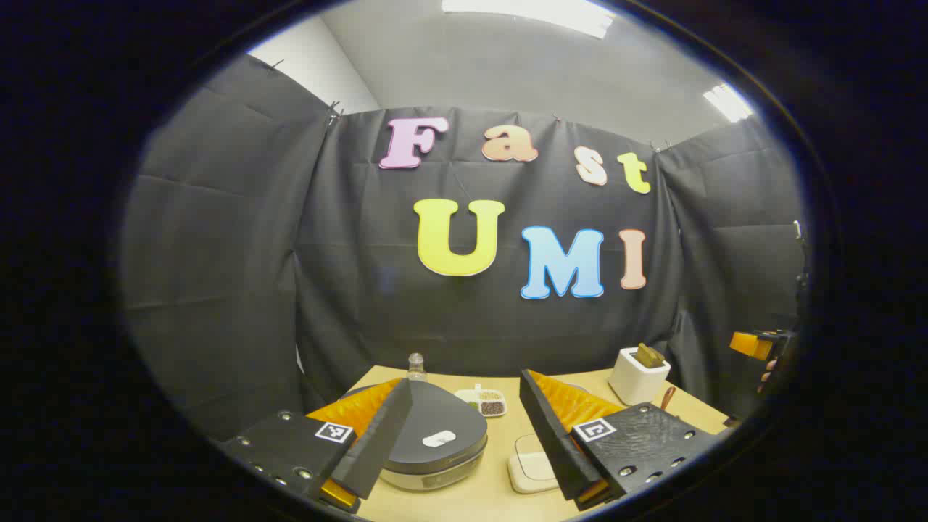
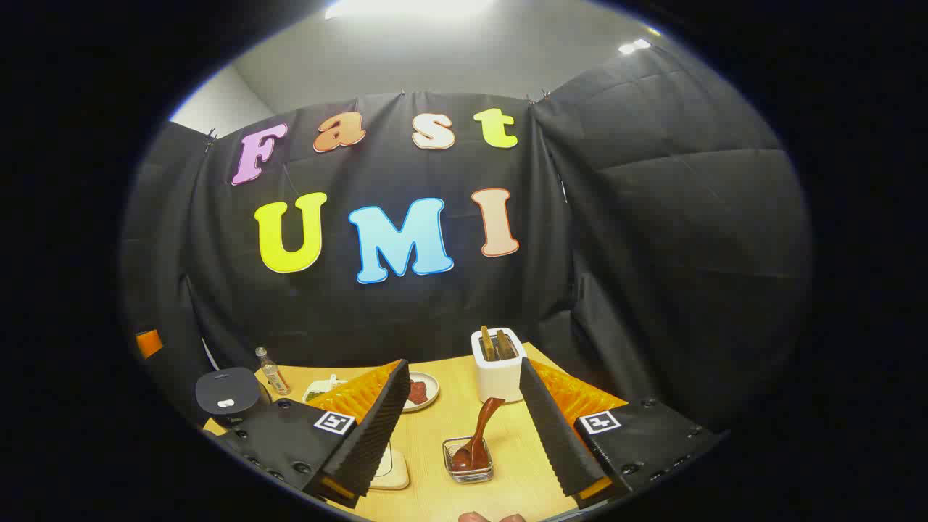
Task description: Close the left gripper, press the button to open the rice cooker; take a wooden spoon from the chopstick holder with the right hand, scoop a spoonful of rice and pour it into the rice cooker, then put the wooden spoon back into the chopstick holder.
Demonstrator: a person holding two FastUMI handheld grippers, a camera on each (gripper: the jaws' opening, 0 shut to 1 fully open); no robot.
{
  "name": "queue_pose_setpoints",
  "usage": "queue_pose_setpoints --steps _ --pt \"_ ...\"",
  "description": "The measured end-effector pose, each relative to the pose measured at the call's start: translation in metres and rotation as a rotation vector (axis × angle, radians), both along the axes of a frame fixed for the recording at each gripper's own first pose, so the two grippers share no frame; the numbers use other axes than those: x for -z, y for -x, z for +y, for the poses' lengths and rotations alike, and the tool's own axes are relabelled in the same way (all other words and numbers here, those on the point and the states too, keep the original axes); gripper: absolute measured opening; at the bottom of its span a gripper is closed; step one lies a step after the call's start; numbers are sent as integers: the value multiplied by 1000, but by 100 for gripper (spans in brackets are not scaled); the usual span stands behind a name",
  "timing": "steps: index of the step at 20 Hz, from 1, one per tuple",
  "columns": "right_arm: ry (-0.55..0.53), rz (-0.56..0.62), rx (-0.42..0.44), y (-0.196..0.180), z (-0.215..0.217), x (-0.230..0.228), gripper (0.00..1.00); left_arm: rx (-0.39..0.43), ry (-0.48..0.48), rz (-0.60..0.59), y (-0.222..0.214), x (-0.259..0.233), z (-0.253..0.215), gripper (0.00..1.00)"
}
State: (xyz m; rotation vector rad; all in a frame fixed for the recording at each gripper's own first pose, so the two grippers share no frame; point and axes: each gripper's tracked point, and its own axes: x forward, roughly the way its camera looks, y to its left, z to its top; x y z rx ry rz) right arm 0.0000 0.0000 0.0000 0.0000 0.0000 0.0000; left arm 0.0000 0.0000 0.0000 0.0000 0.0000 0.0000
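With both hand-held grippers point(image 1: 464, 442) point(image 2: 464, 435) spread apart, the stiff, light wooden spoon point(image 2: 476, 438) looked easiest to pinch by its slanting handle above the glass dish point(image 2: 468, 467).

Small clear bottle point(image 2: 271, 370) upright near the table's point(image 2: 435, 435) far edge, just beside the black curtain point(image 2: 652, 239). White sectioned dish point(image 1: 484, 401) further along, holding dark and pale grains. Round plate point(image 2: 420, 391) with reddish food near the table's middle. White toaster point(image 2: 498, 364) upright toward the back, two brown slices protruding from its slots. Pale flat tile point(image 1: 531, 471) lying at the near edge. Ceiling light strips point(image 1: 533, 11) lit overhead.
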Motion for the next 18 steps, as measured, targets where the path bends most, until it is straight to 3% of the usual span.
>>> queue_pose_setpoints --steps 9,18 --pt "12 -8 -7 -3 4 -8 94 33 -11 -9 -1 -3 -6 94" --pt "23 -35 -5 -6 8 -17 96 -3 11 -18 -7 -17 17 94"
